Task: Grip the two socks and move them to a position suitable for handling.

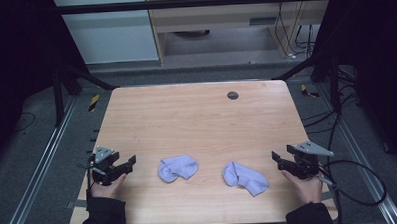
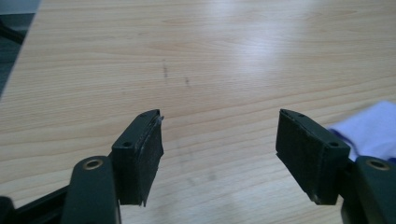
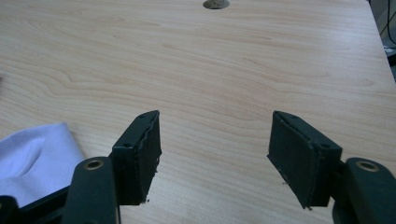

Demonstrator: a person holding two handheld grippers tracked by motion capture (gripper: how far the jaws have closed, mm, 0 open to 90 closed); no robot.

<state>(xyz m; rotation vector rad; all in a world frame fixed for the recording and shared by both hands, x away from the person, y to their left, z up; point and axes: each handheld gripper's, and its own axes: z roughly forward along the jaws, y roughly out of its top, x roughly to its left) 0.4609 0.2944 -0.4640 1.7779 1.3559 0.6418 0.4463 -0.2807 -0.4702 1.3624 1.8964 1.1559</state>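
Two pale lavender socks lie on the wooden table (image 1: 196,117) near its front edge. The left sock (image 1: 177,168) is bunched up left of centre; its edge (image 2: 369,128) peeks in at the right of the left gripper view. The right sock (image 1: 245,178) lies stretched out right of centre, and a corner of it (image 3: 32,158) appears low on the left of the right gripper view. My left gripper (image 1: 128,161) (image 2: 219,149) is open, a short way left of the left sock. My right gripper (image 1: 279,157) (image 3: 215,149) is open, just right of the right sock. Nothing sits between either pair of jaws.
A small dark round grommet (image 1: 232,95) (image 3: 215,3) is set into the table near its far edge. Metal frame rails (image 1: 43,162) run along both sides of the table. Cables (image 1: 359,181) trail on the floor at the right.
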